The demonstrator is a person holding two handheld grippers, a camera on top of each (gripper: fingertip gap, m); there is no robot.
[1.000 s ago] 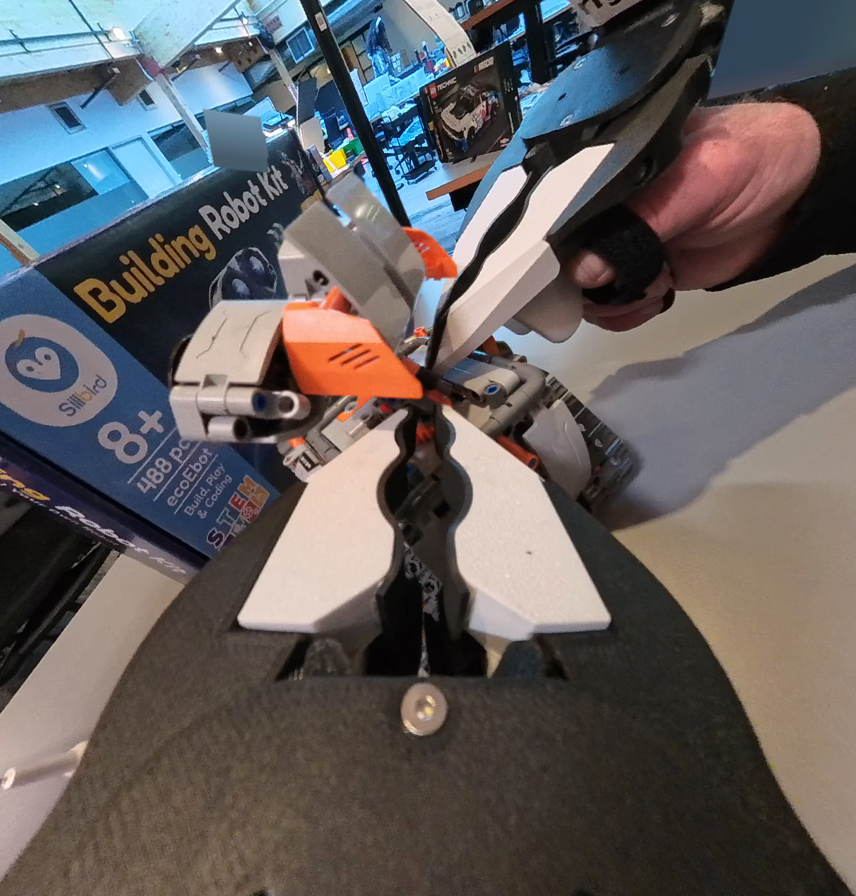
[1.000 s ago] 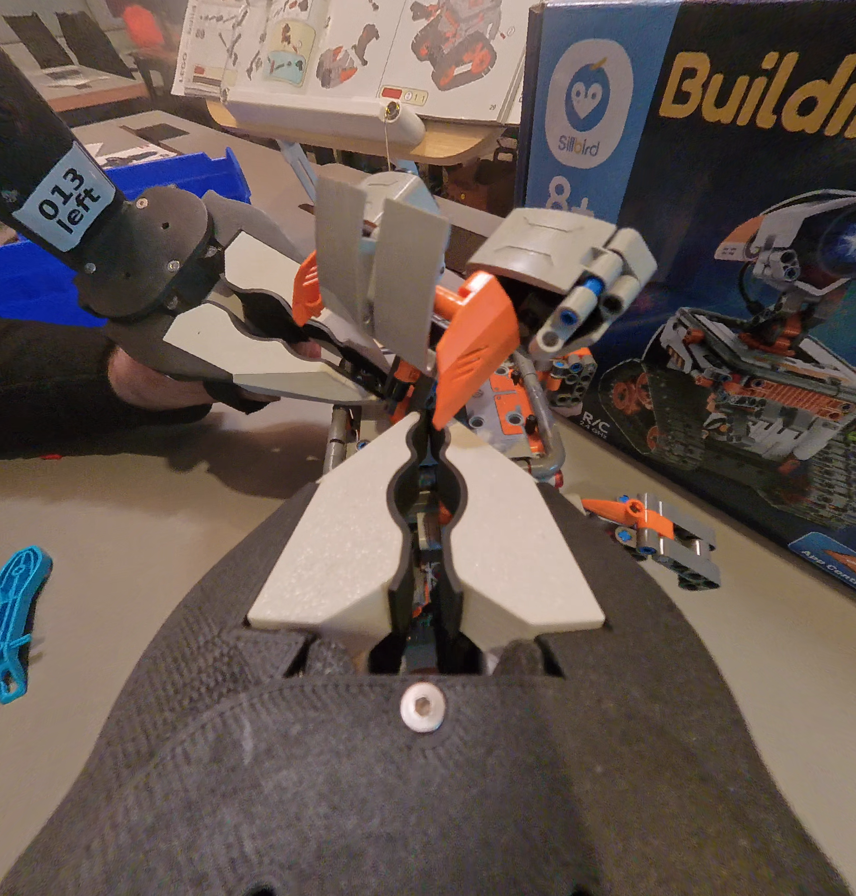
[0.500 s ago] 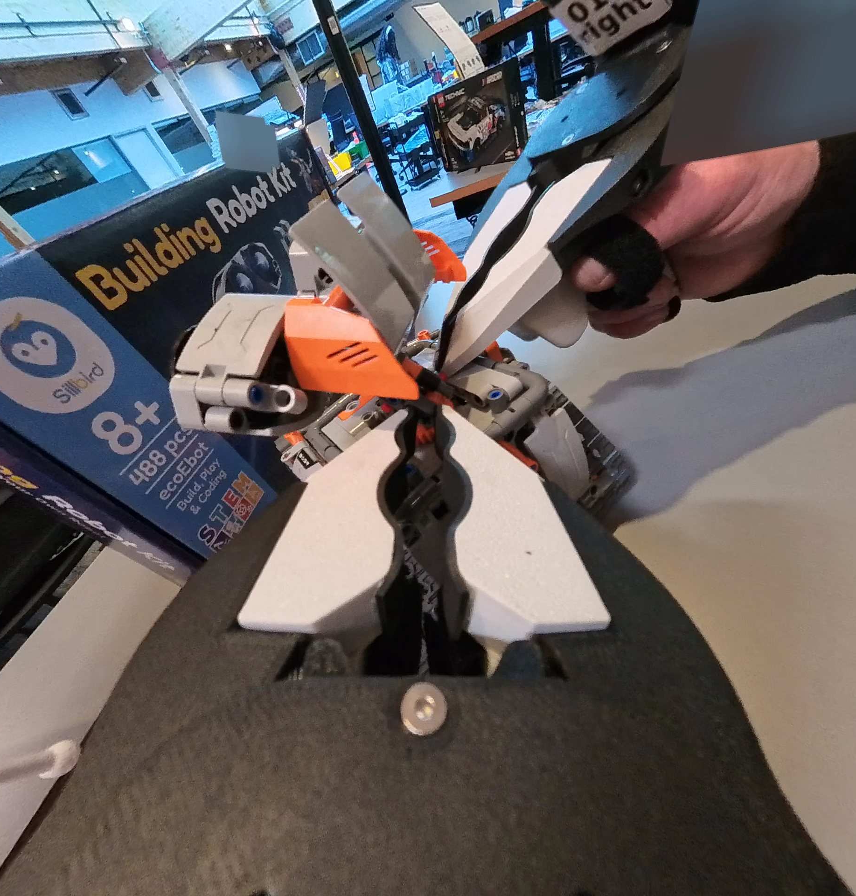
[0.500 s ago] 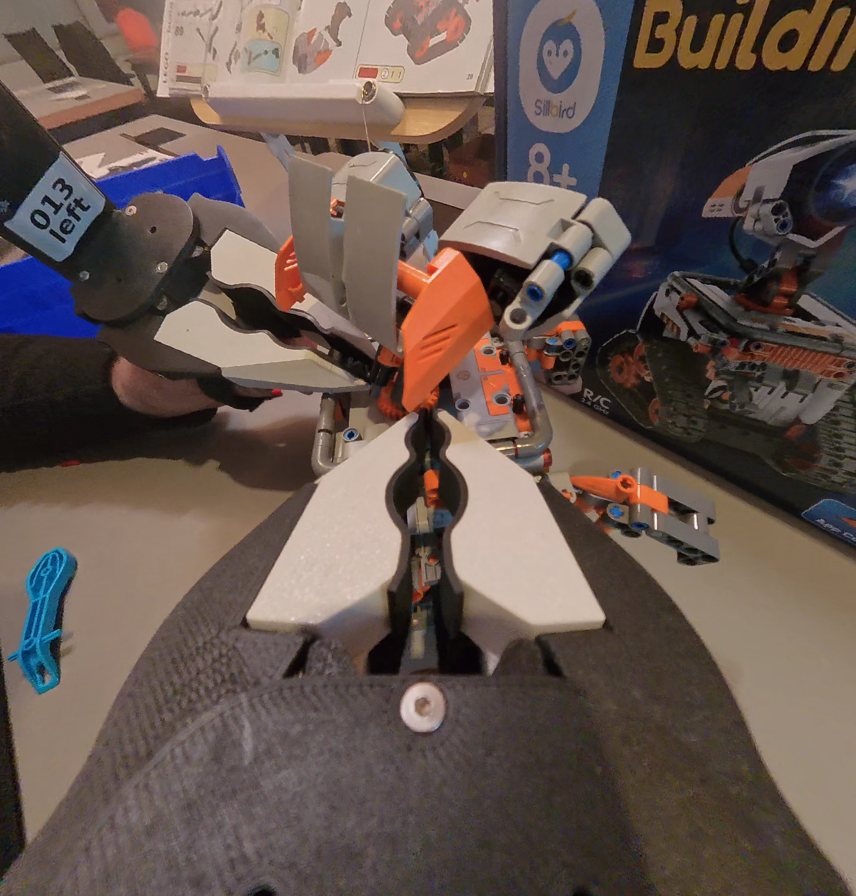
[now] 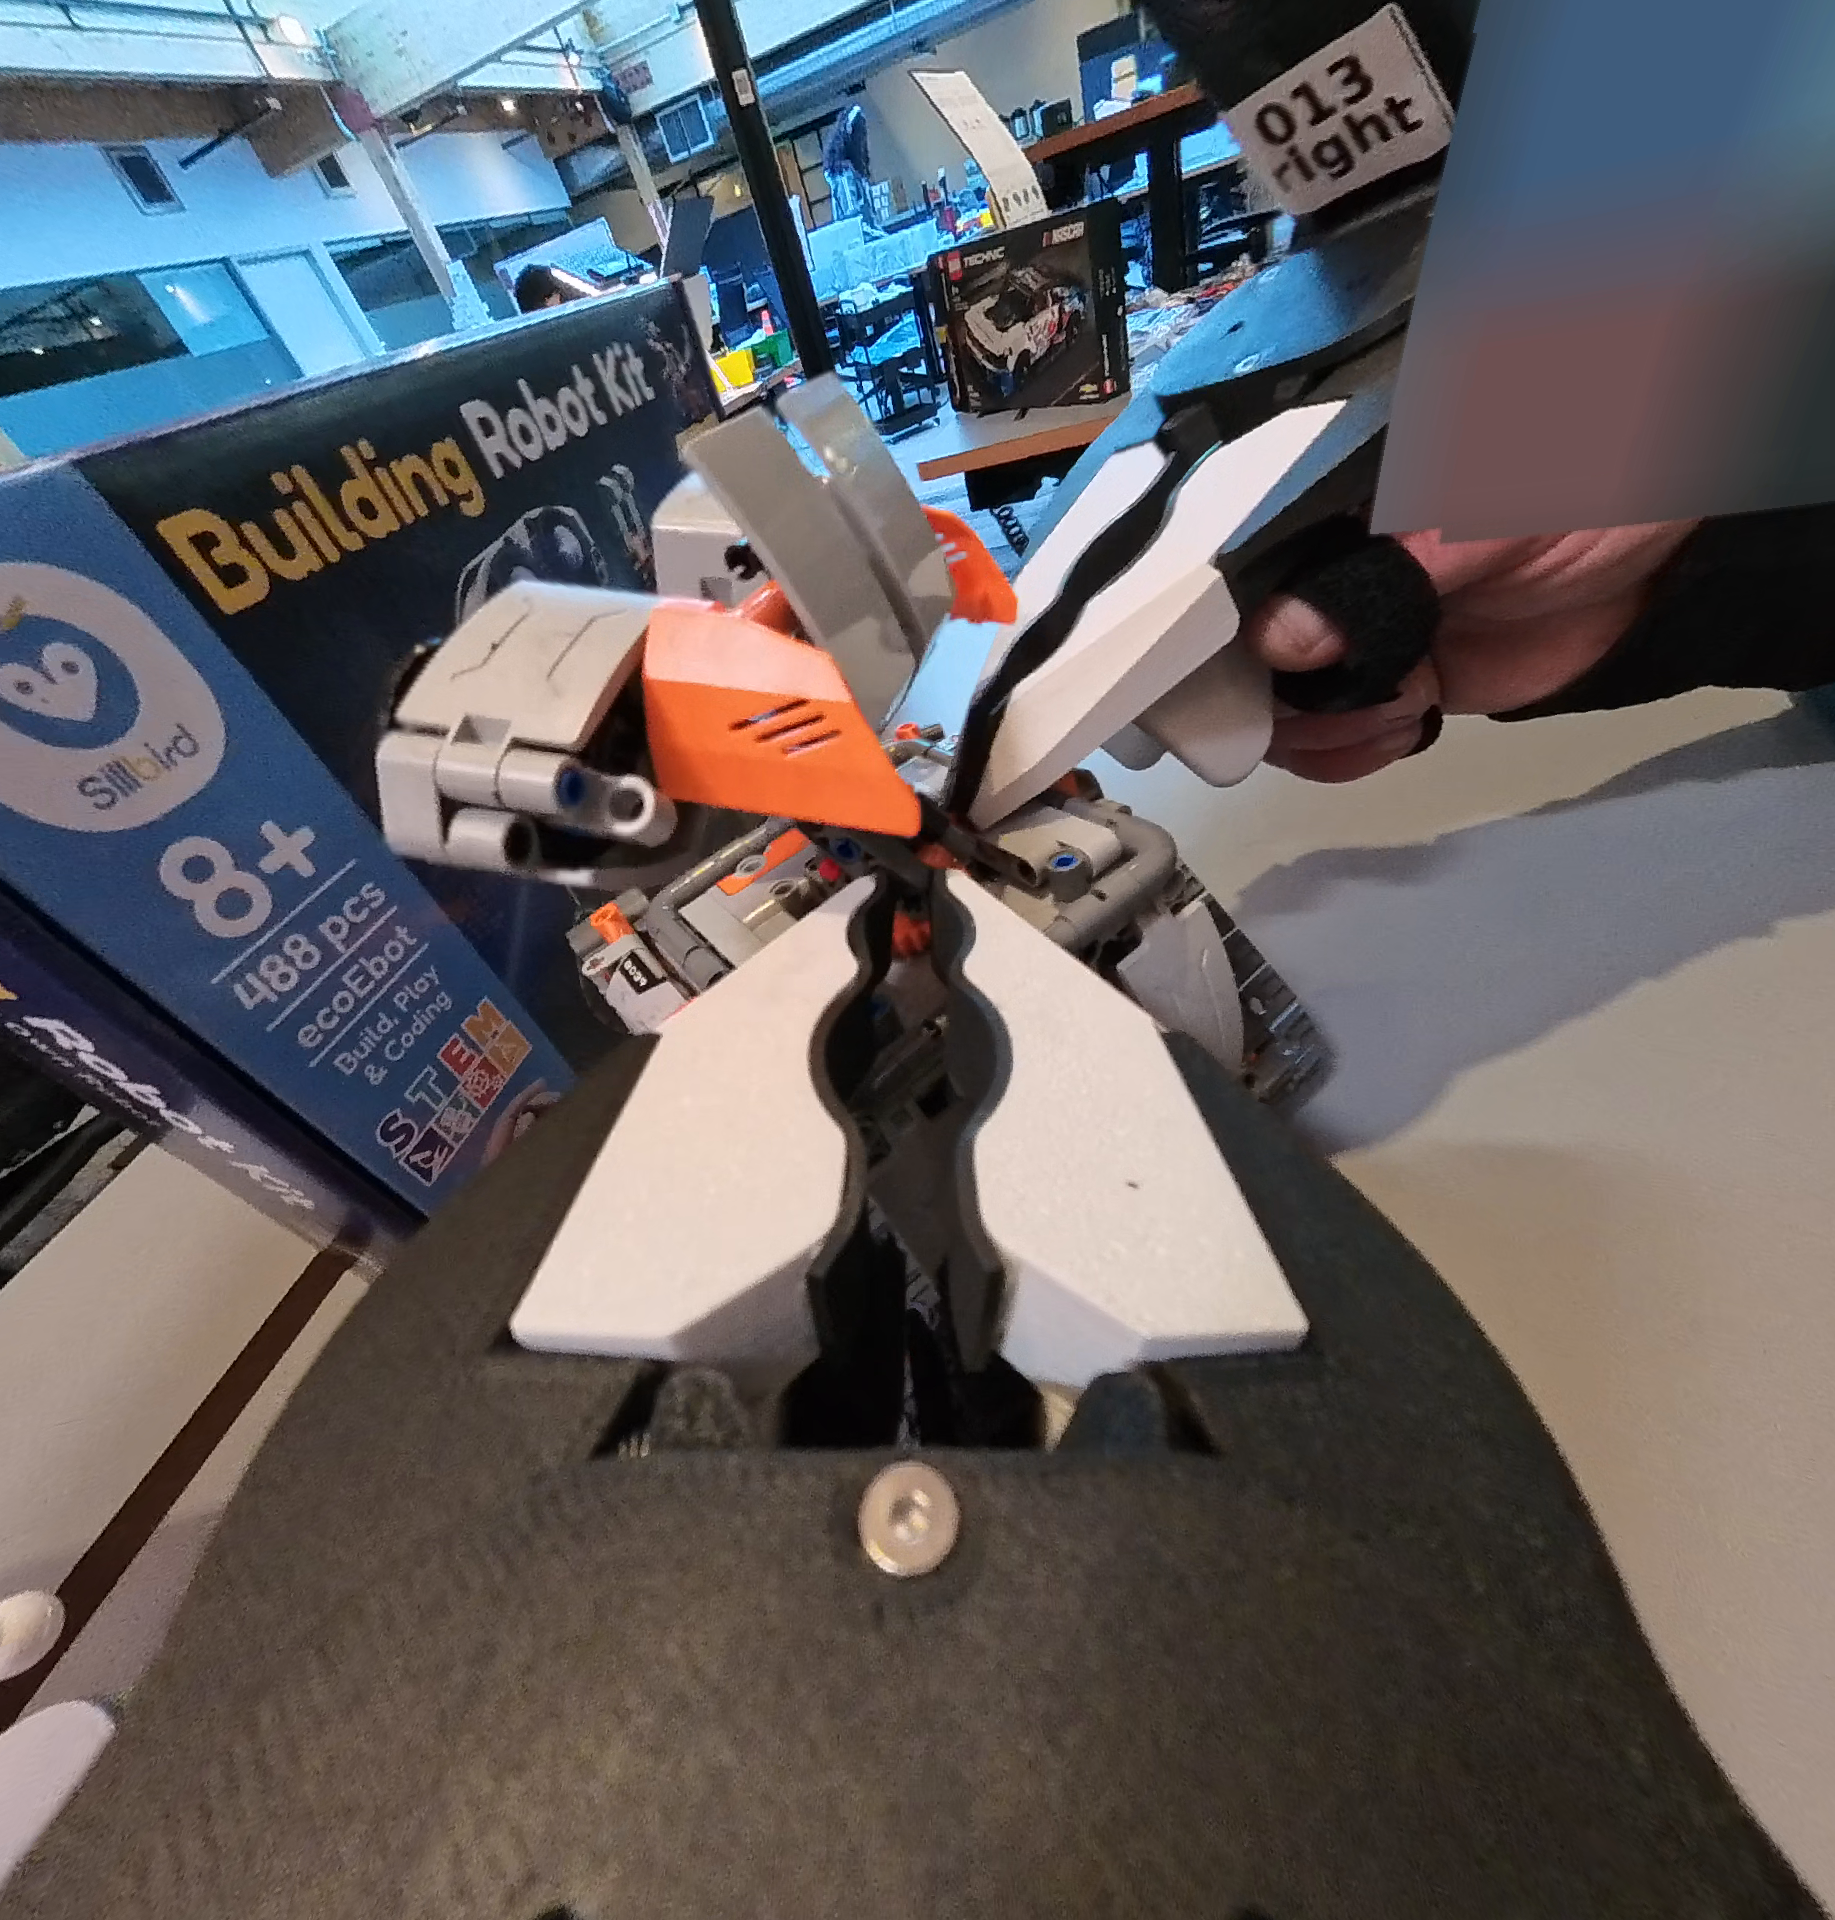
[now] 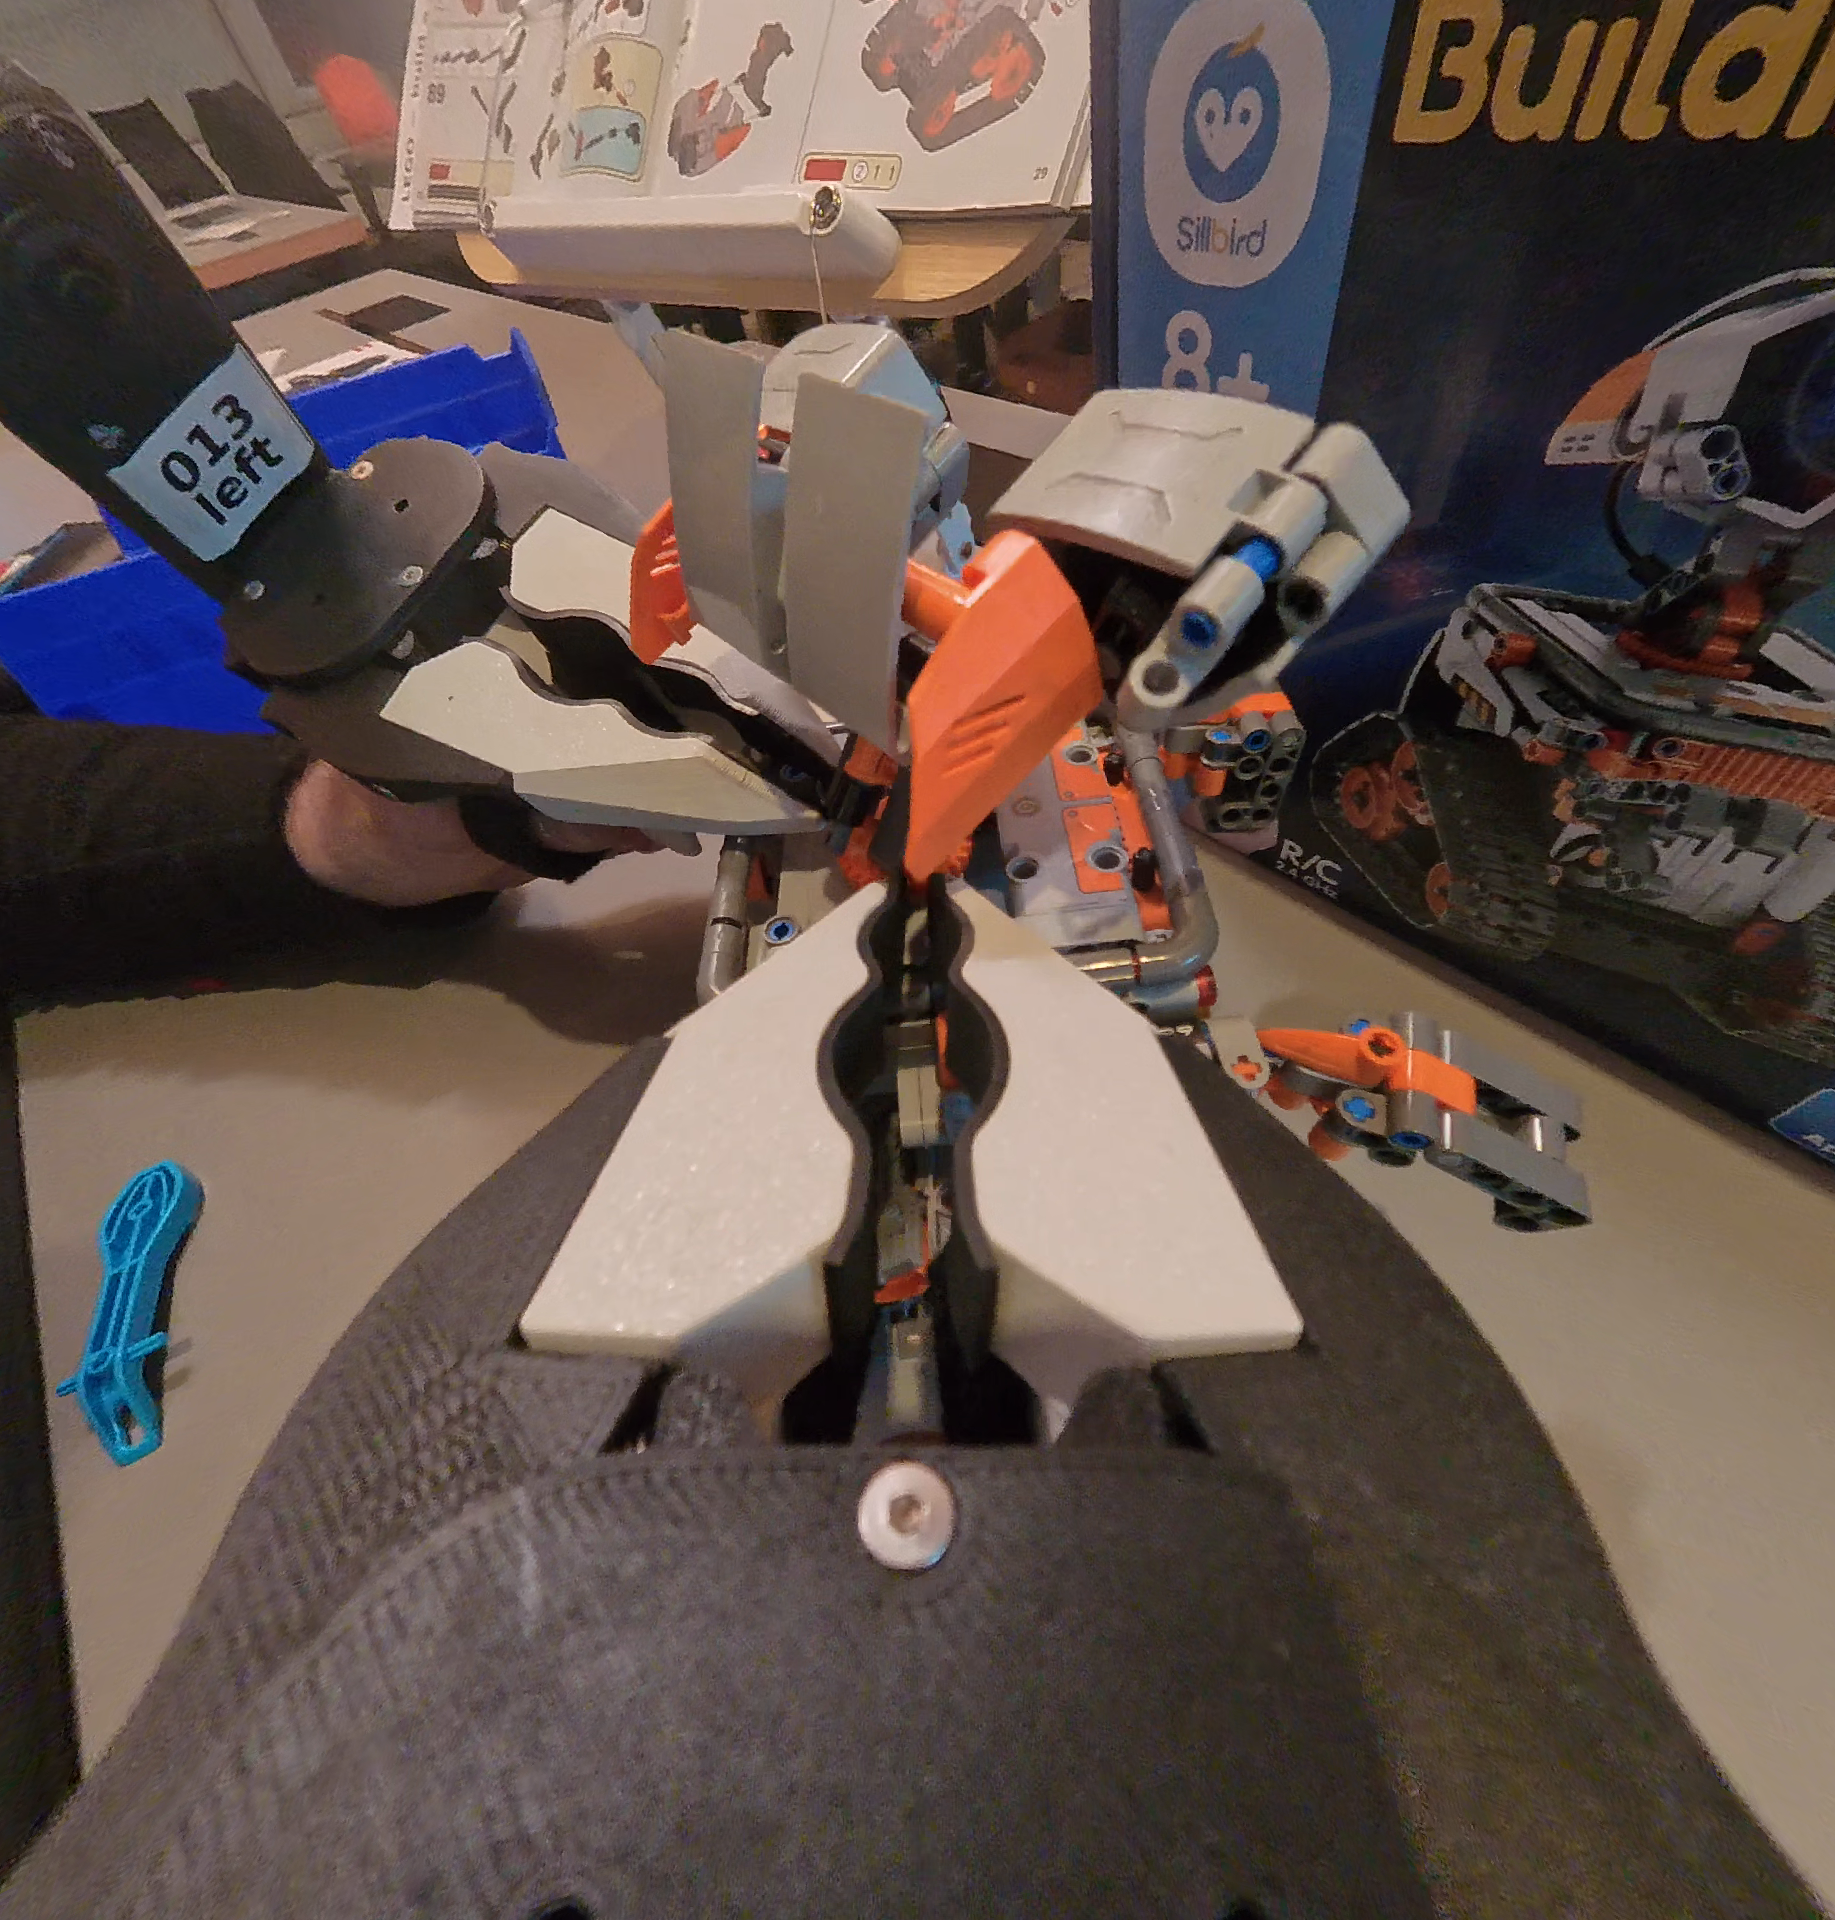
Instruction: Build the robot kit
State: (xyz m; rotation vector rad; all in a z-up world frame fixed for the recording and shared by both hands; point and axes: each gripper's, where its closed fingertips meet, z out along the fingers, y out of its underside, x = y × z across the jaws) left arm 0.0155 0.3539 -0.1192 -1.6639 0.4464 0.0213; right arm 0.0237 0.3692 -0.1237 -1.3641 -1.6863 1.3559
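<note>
Orange-grey brick robot [image 5: 757, 717], one, between two closed tongs [image 5: 908, 883] [image 6: 908, 894].

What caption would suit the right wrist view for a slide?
Both grippers' fingers pinch a grey-and-orange brick robot beside its box; a blue tool lies apart.

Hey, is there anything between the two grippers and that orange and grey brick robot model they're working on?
Nothing visible. The left gripper and the right gripper are both shut on the orange and grey brick robot model, meeting at its dark central joint from opposite sides. The loose orange and grey brick piece lies apart on the table.
</note>
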